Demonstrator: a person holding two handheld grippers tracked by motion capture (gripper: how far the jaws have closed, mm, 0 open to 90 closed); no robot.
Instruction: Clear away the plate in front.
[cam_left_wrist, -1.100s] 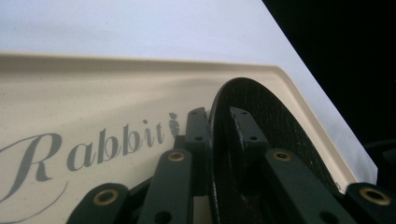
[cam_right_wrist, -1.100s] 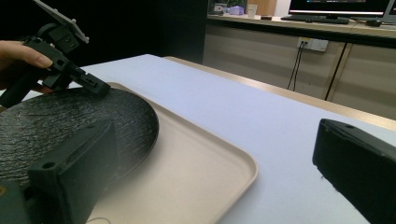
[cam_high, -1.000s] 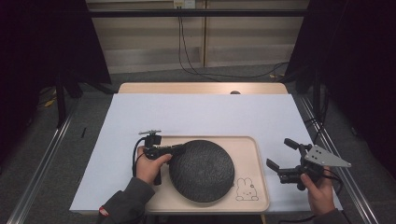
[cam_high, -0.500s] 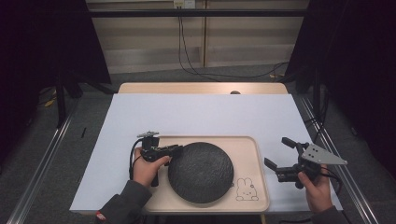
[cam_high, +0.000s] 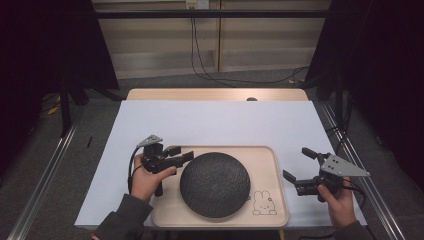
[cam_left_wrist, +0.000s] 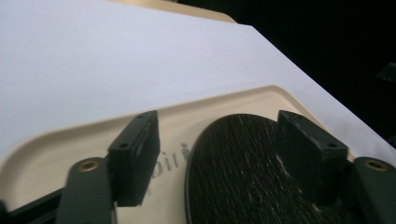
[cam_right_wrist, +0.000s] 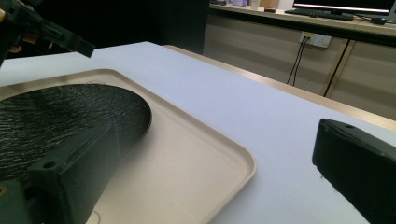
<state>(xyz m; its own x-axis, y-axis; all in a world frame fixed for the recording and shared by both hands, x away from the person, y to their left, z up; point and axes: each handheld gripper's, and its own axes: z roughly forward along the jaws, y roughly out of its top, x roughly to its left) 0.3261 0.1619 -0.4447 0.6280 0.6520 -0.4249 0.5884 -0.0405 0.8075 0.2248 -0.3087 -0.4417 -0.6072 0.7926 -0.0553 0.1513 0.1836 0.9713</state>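
My left hand-held gripper (cam_high: 181, 157) sits over the left end of the tray (cam_high: 272, 165), its jaws spread and pointing right toward the plate (cam_high: 215, 184). They have just been opening, and nothing is pinched between them: in the left gripper view the plate's near rim (cam_left_wrist: 243, 172) lies below the gap, one jaw over the bare tray floor and the other over the dark plate.

The plate is round, so it has no long axis and points nowhere; it lies flat in the middle of the tray, dark and rough-textured. The tray's long axis runs left to right across the tabletop (cam_high: 220, 122), along the near edge.

My right hand-held gripper (cam_high: 299, 164) is off the tray's right end over the white tabletop, jaws spread wide and empty, pointing left toward the tray.

The high view shows the small rabbit drawing (cam_high: 263, 202) in the tray's near right corner. The right gripper view shows the tray's raised rim (cam_right_wrist: 243, 163) close up, my left hand-held gripper (cam_right_wrist: 51, 30) farther off, and beyond the tabletop a wall (cam_right_wrist: 261, 42) with a socket and cables.
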